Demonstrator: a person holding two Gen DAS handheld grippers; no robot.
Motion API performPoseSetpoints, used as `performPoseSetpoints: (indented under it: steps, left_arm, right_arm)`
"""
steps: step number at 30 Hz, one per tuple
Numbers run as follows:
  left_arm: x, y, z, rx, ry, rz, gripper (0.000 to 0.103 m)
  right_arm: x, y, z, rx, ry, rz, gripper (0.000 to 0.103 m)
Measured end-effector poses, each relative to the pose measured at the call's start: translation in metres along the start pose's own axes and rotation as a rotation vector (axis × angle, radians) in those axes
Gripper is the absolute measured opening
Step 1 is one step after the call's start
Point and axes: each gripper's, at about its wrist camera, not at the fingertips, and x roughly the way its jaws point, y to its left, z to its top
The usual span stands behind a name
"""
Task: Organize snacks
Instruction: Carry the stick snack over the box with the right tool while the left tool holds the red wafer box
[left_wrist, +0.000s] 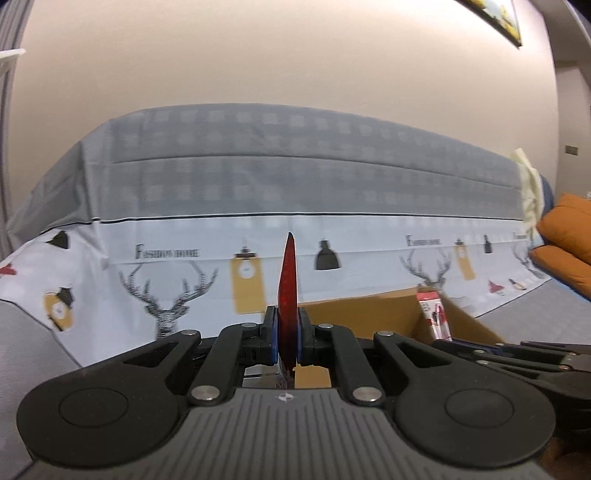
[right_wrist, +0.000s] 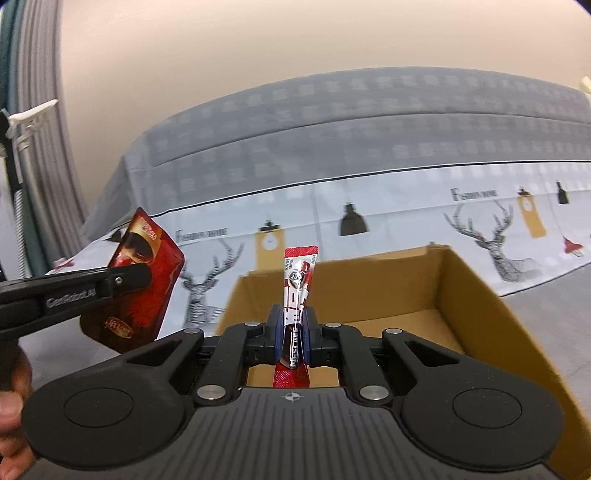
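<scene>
two packets in the air, one box to hit

we hold a thin stick packet (right_wrist: 296, 295) upright in the right gripper (right_wrist: 294, 334), its jaws pressed together on the packet's lower half, just above the near edge of the open cardboard box (right_wrist: 476, 295). the left gripper (left_wrist: 287, 334) pinches a dark red sachet (left_wrist: 288, 291) edge-on to its own camera; from the right wrist view the sachet (right_wrist: 138, 291) hangs left of the box, outside its wall.

our worry is the drop. the stick packet sits over the near rim, so if we let go here it may catch the flap and tip out toward us. it is slim and glossy, and we judge it could also slide in the jaws if we swing fast.

the sachet is farther off. to bring it in, the left gripper has to cross toward the right one, and the two tools are already near each other; a bump could knock either packet loose. the box looks light, so a nudge on its wall may shove it across the grey floor (right_wrist: 546, 295) toward the printed cloth (right_wrist: 406, 221).
</scene>
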Motion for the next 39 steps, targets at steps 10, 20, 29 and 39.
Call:
performPoseSetpoints:
  steps: [10,20,29,39]
  left_arm:
    - [0.006,-0.033,-0.005,0.035,-0.003,-0.081,0.009]
    - [0.013,-0.049,-0.009,0.05,0.002,-0.108,0.009]
    - [0.019,-0.055,-0.009,0.05,0.012,-0.104,0.009]
    - [0.024,-0.059,-0.008,0.045,0.009,-0.111,0.009]
  right_arm:
    - [0.001,-0.021,-0.001,0.057,0.007,-0.079,0.013]
    - [0.003,-0.033,-0.001,0.078,0.028,-0.175,0.013]
    - [0.002,-0.034,-0.001,0.073,0.029,-0.189,0.014]
    - [0.001,-0.034,-0.003,0.069,0.033,-0.198,0.015]
